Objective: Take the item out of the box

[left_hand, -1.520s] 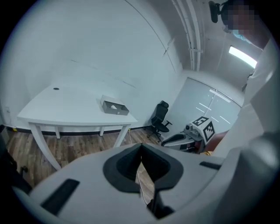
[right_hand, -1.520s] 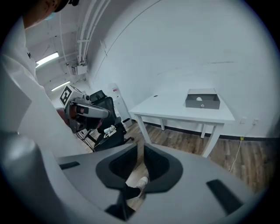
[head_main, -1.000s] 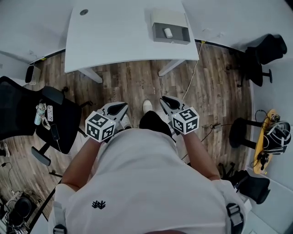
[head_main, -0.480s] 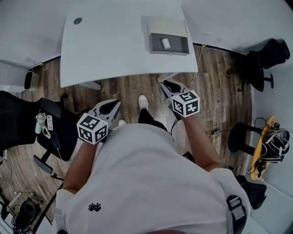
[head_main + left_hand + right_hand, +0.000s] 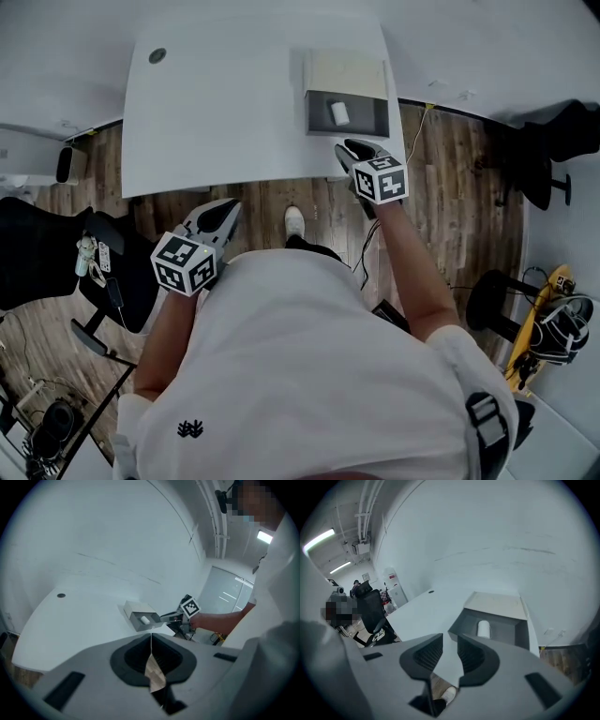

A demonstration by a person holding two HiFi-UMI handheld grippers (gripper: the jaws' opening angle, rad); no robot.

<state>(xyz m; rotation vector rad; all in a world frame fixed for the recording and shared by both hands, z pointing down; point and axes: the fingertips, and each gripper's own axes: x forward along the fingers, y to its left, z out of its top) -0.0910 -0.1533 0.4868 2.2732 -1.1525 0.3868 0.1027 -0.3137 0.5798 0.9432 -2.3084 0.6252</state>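
Item (image 5: 339, 113), a small white cylinder, lay on its side inside the open grey box (image 5: 370, 120), untouched. The box sat on the far right part of the white table (image 5: 225, 112), its pale lid flap folded back toward the wall. Far left, a black office chair (image 5: 37, 262) with small clutter on the seat stood on the wood-plank floor (image 5: 441, 197). The table top was plain white, with one round grommet hole (image 5: 157, 56) near its far left corner and a white wall behind. The left gripper (image 5: 230, 206) hung over the floor short of the table's near edge, well apart from the box. Its own view showed the jaws pressed together with nothing between them. The person's white shirt (image 5: 300, 375) filled the lower middle, and one white shoe (image 5: 294, 221) showed on the floor between the two grippers. The right gripper (image 5: 349, 145) was at the table's near edge just in front of the box, pointing at it but not touching. Its jaws had just been opening and stood partly apart with a clear gap, nothing in it, and the item lay ahead of the tips. Far right were a second black chair (image 5: 562, 131) by the wall, a black stool (image 5: 497, 291), and a yellow board (image 5: 536, 328) with dark gear on it, kind unclear.
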